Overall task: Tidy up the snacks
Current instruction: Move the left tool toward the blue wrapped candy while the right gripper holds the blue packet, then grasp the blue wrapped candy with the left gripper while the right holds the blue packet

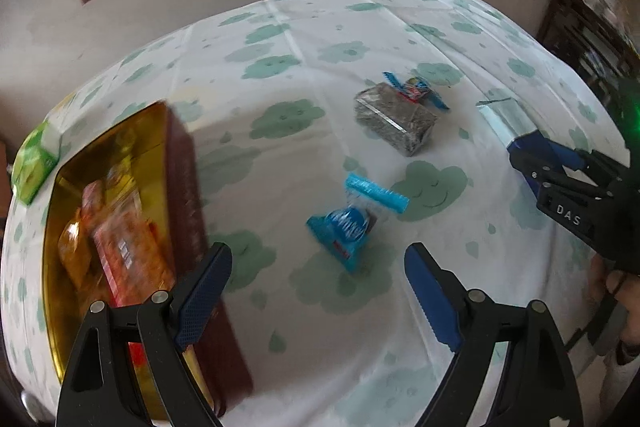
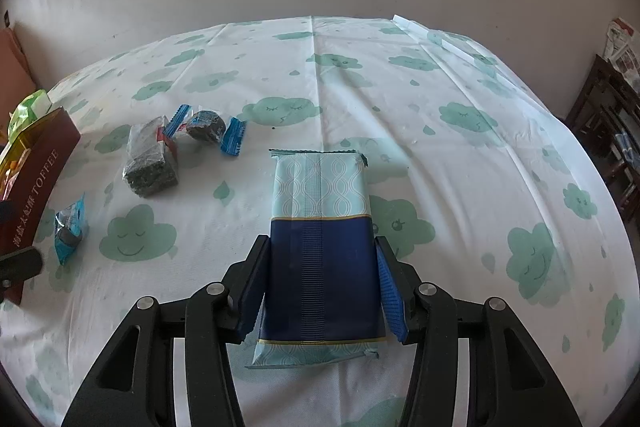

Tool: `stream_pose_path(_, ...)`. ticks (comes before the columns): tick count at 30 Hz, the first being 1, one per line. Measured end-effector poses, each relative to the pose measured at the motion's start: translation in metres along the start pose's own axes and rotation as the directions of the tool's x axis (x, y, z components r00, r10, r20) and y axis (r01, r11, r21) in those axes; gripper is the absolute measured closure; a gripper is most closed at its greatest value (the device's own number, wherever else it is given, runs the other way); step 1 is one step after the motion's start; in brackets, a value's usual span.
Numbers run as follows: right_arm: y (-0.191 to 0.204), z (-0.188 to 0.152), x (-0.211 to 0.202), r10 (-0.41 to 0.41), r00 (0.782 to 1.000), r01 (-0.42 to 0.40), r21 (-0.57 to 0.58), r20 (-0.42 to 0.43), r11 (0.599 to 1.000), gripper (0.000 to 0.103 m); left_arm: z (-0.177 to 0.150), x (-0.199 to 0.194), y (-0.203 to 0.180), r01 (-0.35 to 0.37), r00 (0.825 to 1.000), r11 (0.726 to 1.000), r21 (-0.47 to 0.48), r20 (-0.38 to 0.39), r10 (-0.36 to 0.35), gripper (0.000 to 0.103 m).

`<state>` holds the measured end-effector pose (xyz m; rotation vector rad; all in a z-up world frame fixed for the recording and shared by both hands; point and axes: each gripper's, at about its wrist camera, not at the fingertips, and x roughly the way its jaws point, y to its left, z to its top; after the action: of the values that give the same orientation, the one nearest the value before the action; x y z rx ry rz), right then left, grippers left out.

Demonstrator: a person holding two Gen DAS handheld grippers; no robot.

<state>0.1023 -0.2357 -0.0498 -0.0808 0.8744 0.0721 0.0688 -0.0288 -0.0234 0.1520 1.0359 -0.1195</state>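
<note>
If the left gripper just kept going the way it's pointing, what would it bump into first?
Most likely the small blue-wrapped snack lying on the tablecloth, straight ahead of the open left gripper. The depth is hard to judge, so it might meet the cloth just short of it.

Black-framed left claw and right claw, blue ribbed pads, silver pivot screws.
</note>
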Motion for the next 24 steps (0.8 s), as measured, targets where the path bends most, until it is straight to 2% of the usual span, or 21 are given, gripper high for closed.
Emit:
stream_pose_path(4,0.0,0.0,0.0,0.0,1.0,0.0,0.0,0.0,1.0,0.052,0.009,0.016,-0.006,-0.005,1.0,0.999,0.048,-0.008,0.005,0.031)
stream_pose_path(7,0.0,0.0,0.0,0.0,1.0,0.0,0.0,0.0,1.0,0.052,0.015,0.023,-0.005,0.003,1.0,0.999,0.034,-0.018,-0.003,0.036)
stream_pose_path(8,0.0,0.0,0.0,0.0,1.0,0.0,0.0,0.0,1.0,0.051,0.017,0.025,-0.005,0.008,1.0,1.0,0.031,-0.022,-0.007,0.042)
stream_pose_path(12,-0.001,0.001,0.001,0.0,1.0,0.0,0.001,0.0,1.0,0.051,0.018,0.032,-0.004,0.032,0.999,0.999,0.009,-0.037,-0.032,0.057)
stream_pose_path(14,0.0,0.0,0.0,-0.001,1.0,0.001,0.001,0.0,1.0,0.051,0.017,0.034,-0.003,0.05,0.998,0.999,-0.006,-0.046,-0.051,0.071)
stream_pose_path(15,0.0,0.001,0.001,-0.001,1.0,0.001,0.001,0.0,1.0,0.051,0.017,0.037,-0.002,0.056,0.997,0.998,-0.014,-0.055,-0.057,0.074)
stream_pose_path(24,0.0,0.0,0.0,-0.001,1.0,0.001,0.001,0.0,1.0,0.051,0.011,0.032,0.003,0.069,0.996,0.996,-0.054,-0.05,-0.072,0.078)
